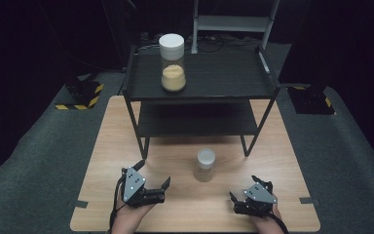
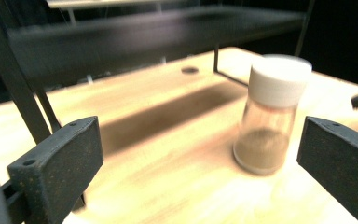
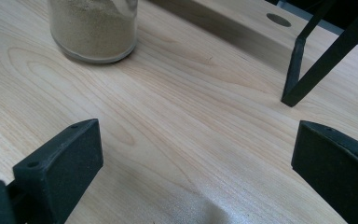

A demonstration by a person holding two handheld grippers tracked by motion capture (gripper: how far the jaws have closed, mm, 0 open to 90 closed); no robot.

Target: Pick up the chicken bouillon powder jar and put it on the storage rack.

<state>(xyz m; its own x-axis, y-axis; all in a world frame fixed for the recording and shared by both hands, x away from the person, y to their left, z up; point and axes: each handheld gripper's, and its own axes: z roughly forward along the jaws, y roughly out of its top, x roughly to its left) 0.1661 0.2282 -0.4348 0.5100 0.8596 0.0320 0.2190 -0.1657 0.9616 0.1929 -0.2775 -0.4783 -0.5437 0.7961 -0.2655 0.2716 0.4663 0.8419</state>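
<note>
A small glass jar (image 1: 204, 165) with a white lid and brownish powder stands upright on the wooden table (image 1: 117, 126), between and slightly ahead of both grippers. My left gripper (image 1: 153, 174) is open to the jar's left and points toward it. In the left gripper view the jar (image 2: 270, 116) stands ahead, near the right jaw, with my left gripper (image 2: 200, 154) wide open and nothing held. My right gripper (image 1: 243, 187) is open near the front edge, right of the jar. In the right gripper view the jar's base (image 3: 93, 28) sits at top left, beyond my open right gripper (image 3: 196, 154).
A black two-tier rack (image 1: 224, 78) stands at the back of the table, with a larger white-lidded jar (image 1: 172, 62) of yellow powder on its top shelf. One rack leg (image 3: 307, 70) stands ahead of the right gripper. Grey floor surrounds the table.
</note>
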